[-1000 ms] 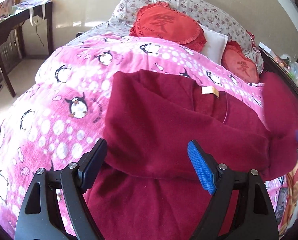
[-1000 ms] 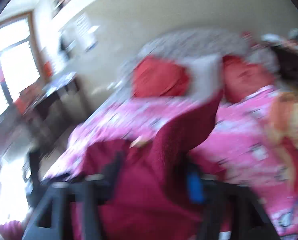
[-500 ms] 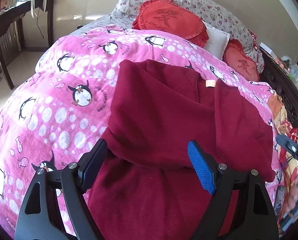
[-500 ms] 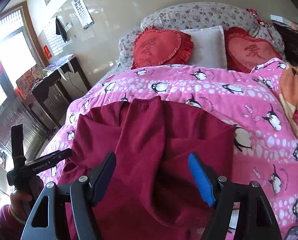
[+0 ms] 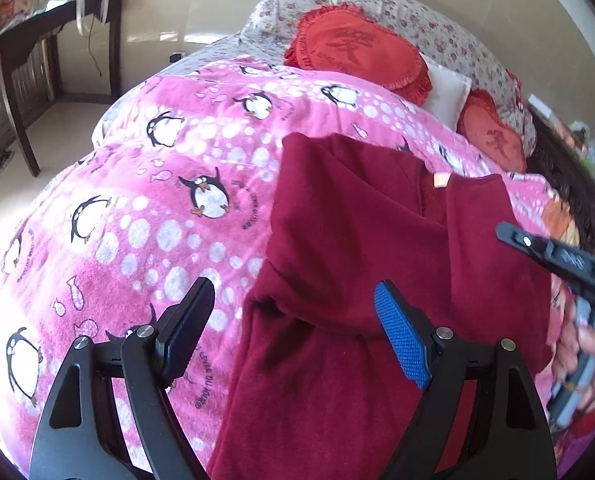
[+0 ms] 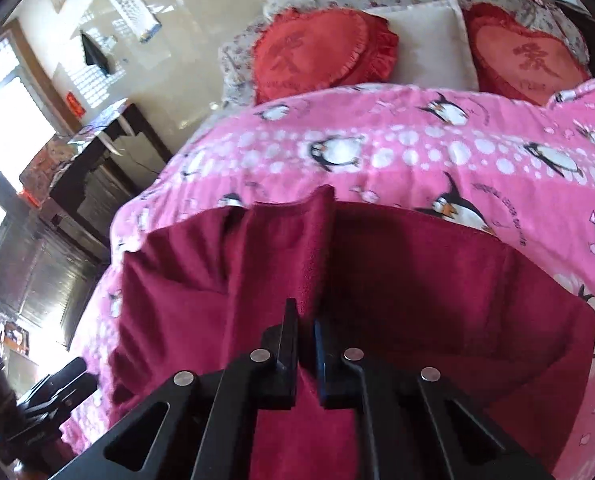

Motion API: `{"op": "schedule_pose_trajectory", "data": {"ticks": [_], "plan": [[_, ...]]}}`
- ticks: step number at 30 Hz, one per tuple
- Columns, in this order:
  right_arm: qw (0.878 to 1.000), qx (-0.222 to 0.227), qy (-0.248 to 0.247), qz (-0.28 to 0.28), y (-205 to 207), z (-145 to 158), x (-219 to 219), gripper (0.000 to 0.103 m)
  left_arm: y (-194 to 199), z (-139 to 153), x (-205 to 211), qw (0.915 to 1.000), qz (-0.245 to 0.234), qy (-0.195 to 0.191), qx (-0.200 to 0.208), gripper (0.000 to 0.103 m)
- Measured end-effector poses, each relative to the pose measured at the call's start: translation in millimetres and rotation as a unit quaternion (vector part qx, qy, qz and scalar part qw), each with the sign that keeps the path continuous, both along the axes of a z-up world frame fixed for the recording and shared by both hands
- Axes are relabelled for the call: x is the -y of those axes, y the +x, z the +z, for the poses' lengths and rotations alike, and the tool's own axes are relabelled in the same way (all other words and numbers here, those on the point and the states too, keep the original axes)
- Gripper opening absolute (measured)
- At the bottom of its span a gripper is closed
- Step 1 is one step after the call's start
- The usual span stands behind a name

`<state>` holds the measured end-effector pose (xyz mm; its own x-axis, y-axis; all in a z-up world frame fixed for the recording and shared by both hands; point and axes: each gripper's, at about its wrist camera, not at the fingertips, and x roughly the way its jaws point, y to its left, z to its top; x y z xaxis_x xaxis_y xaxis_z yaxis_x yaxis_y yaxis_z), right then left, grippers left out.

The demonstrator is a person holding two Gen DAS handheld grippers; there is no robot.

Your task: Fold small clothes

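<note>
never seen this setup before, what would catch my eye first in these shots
The dark red garment spread across the middle of the bed stands out first, with the right gripper shut on a raised fold of it. Under it lies a bright pink penguin blanket, and two red cushions sit at the head of the bed. The left gripper hangs open over the garment's near edge.

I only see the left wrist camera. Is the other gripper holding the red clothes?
Observer: Yes. The right gripper is shut, pinching a raised fold of the dark red garment.
Operator: Where on it?
Observer: About the middle of its width; the fold runs away toward the white pillow.
Operator: What's on the wall?
Observer: A white poster hangs on the wall, left of the bed.
</note>
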<state>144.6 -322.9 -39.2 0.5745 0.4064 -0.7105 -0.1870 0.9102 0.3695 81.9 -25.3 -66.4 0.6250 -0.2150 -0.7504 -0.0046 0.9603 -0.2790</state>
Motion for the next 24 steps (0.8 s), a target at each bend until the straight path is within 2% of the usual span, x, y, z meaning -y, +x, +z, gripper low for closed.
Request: {"op": "schedule_pose_trajectory", "data": {"ticks": [3, 4, 6, 7, 8, 9, 14, 18, 22, 24], "plan": [[0.997, 0.037, 0.008, 0.063, -32, 22, -37, 0.006, 1, 1, -20, 0.9981, 0.015, -0.061, 0.003, 0.083], [0.996, 0.037, 0.015, 0.076, -39, 22, -48, 0.006, 1, 1, -25, 0.997, 0.024, -0.073, 0.003, 0.083], [0.992, 0.007, 0.023, 0.123, -58, 8, -75, 0.009, 2, 1, -33, 0.9949, 0.036, -0.094, -0.001, 0.083], [0.987, -0.024, 0.023, 0.156, -67, -4, -89, 0.017, 1, 0, -37, 0.9937, 0.04, -0.105, -0.004, 0.083], [0.984, -0.038, 0.024, 0.173, -73, -10, -95, 0.024, 1, 0, -40, 0.9925, 0.042, -0.114, -0.007, 0.083], [0.982, -0.043, 0.027, 0.181, -79, -14, -95, 0.035, 0, 0, -41, 0.9918, 0.043, -0.121, -0.009, 0.083], [0.991, -0.025, 0.014, 0.127, -99, -12, -55, 0.042, -6, -5, -34, 0.9915, 0.022, -0.124, -0.03, 0.083], [0.997, -0.033, 0.012, 0.069, -103, -9, -5, 0.045, -22, -13, -16, 0.9917, -0.019, -0.115, -0.055, 0.083], [0.999, -0.05, 0.014, 0.012, -113, -17, 49, 0.045, -37, -33, 9, 0.9896, -0.058, -0.077, -0.107, 0.083], [0.998, -0.058, 0.022, -0.009, -118, -20, 66, 0.045, -45, -39, 18, 0.9905, -0.059, -0.047, -0.114, 0.083]]}}
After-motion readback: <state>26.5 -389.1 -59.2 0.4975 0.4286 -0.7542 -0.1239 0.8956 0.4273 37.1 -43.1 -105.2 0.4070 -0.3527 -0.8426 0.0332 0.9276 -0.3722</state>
